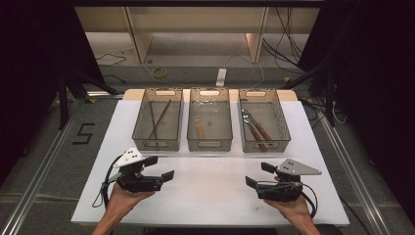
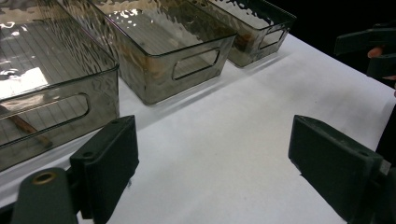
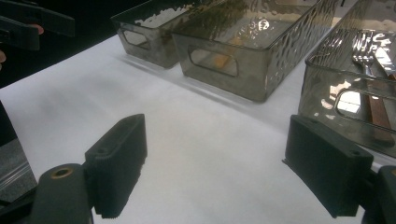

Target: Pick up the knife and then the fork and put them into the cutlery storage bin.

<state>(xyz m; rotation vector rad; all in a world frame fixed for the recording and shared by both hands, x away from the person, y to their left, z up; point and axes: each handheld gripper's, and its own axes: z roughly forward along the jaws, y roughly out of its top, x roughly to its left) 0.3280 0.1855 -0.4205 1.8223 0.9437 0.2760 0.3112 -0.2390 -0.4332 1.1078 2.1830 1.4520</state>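
Three clear grey bins stand in a row at the back of the white table. The left bin holds two brown sticks. A wooden-handled utensil lies in the middle bin. A fork and a knife with wooden handles lie in the right bin. My left gripper hovers open near the front left, nothing between its jaws. My right gripper is open and holds nothing at the front right. Both point inward toward the table's middle.
Bare white tabletop lies between the grippers and in front of the bins. Beyond the table are floor cables, a white power strip and wooden shelving legs. A taped "5" marks the floor at left. Metal rails run along both sides.
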